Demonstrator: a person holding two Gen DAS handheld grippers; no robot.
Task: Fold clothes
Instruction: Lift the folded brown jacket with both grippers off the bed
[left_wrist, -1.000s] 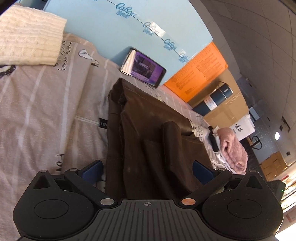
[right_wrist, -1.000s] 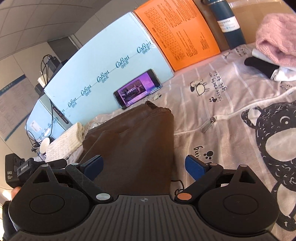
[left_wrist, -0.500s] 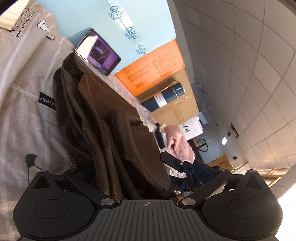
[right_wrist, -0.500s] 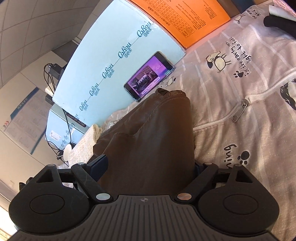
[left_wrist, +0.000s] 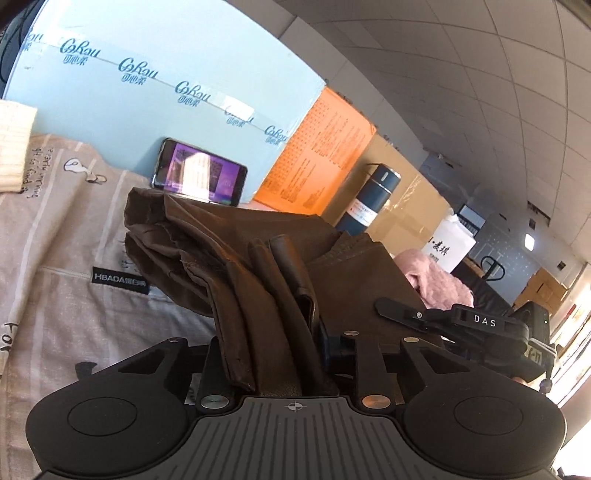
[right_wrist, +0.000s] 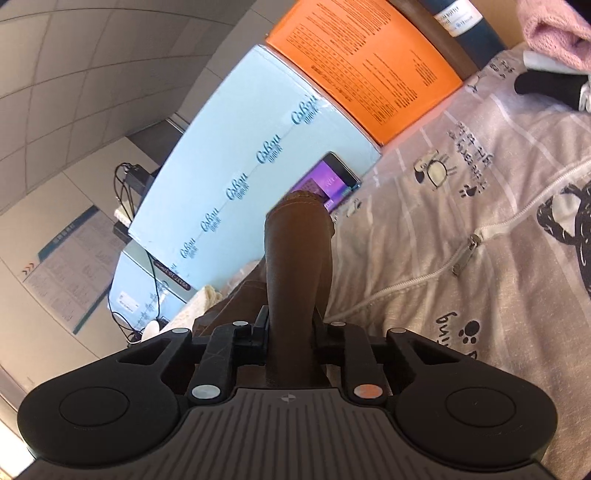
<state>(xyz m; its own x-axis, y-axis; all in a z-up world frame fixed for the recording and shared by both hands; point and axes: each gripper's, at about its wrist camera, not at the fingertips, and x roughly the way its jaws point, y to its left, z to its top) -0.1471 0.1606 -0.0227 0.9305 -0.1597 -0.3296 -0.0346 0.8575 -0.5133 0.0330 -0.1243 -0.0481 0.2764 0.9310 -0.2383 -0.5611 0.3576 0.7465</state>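
Observation:
A dark brown garment (left_wrist: 229, 258) lies partly folded on a grey printed bedspread (left_wrist: 55, 295). My left gripper (left_wrist: 273, 354) is shut on its bunched near edge and holds it raised. My right gripper (right_wrist: 290, 332) is shut on another fold of the same brown garment (right_wrist: 297, 251), which stands up as a narrow ridge. The right gripper's body (left_wrist: 476, 325) shows in the left wrist view, just right of the cloth.
A phone (left_wrist: 199, 177) leans on a light blue board (left_wrist: 147, 92) behind the garment. An orange board (left_wrist: 317, 155), a dark blue flask (left_wrist: 369, 199) and a cardboard box stand at the back. A pink knit (left_wrist: 436, 284) and a cream knit (left_wrist: 14, 144) lie at the sides.
Both grippers have gone from open to shut on the brown garment's near edge. The cloth has been gathered and lifted off the bedspread.

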